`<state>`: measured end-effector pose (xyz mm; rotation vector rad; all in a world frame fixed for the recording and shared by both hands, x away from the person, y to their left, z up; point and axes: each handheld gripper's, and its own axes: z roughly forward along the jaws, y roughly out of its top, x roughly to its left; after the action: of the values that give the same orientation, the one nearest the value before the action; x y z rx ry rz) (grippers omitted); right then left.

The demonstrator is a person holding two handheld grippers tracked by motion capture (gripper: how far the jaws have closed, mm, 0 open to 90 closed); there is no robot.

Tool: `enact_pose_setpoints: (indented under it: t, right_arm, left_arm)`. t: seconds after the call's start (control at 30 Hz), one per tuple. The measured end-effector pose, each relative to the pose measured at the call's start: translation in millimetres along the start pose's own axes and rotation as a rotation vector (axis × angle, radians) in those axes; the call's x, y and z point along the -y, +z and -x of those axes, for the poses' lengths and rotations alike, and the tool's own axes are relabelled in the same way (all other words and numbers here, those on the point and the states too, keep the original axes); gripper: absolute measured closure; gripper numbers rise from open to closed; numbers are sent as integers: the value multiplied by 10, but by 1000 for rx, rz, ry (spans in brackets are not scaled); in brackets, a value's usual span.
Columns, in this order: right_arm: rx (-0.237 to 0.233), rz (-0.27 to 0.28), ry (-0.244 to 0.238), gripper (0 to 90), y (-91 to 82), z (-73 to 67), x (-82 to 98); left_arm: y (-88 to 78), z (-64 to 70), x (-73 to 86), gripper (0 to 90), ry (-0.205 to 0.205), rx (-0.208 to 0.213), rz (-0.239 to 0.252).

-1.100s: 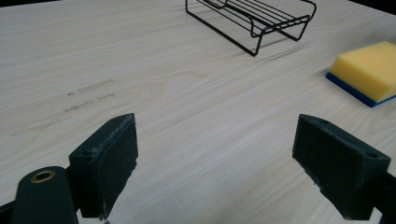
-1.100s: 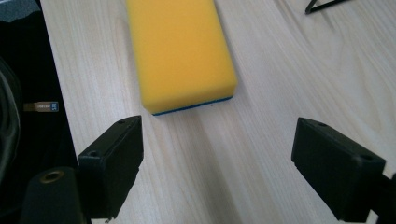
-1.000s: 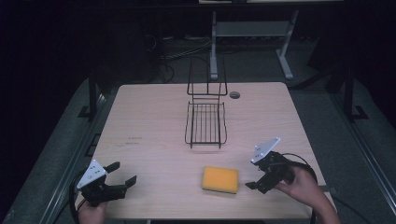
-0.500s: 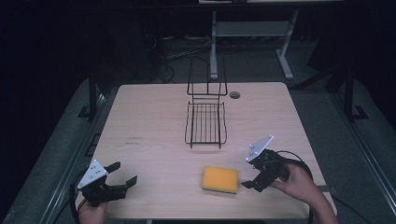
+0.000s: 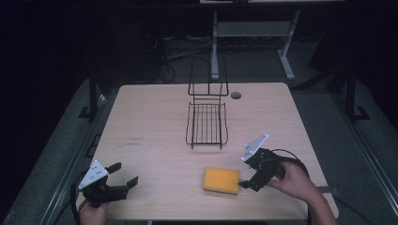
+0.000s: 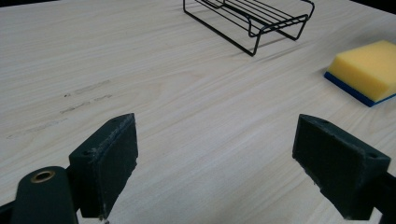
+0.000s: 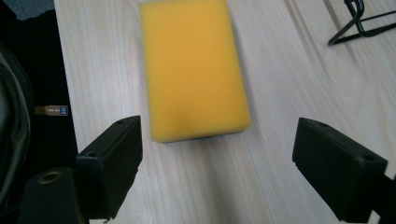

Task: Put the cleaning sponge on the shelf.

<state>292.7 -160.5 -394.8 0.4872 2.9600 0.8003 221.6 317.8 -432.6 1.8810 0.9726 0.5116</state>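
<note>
The table [image 5: 155,126] was the biggest thing. It was made of light wood, and it sat in a dark room. On its far half stood my black wire rack [image 5: 207,123]. The rack had a flat tray part lying on the wood and a tall back part standing up behind it. A small round grey cap [image 5: 236,95] was set in the wood just beside the rack's back, on the right.

Next came my yellow sponge [image 5: 221,180]. It lay flat on the near half of the table, well apart from the rack and closer to me. It had a thin blue layer on its bottom, seen in my left gripper view [image 6: 367,70].

My right gripper [image 5: 247,175] was just beside the sponge, on its right side. My right hand [image 5: 293,180] held it from behind. Its jaws were spread wide. In my right gripper view the sponge [image 7: 192,65] lay ahead of the jaws and between their lines, but the jaws were not touching it.

My left gripper [image 5: 123,173] was at the near left corner of the table, well apart from the sponge. My left hand [image 5: 94,213] held it at the table's edge. Its jaws were spread wide too, with just bare wood between them. Some faint marks [image 6: 84,95] showed on the wood ahead of that gripper.
</note>
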Motion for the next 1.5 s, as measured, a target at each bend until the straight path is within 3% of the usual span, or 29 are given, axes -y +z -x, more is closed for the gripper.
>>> enact_pose_setpoints:
  t: [0.73, 1.5]
  right_arm:
    - [-39, -22, -53, 153, 185, -29, -227]
    - [-72, -55, -73, 153, 415, -54, -336]
  left_arm:
    - [1, 2, -5, 134, -1, 3, 5]
    - [10, 19, -10, 134, -4, 9, 5]
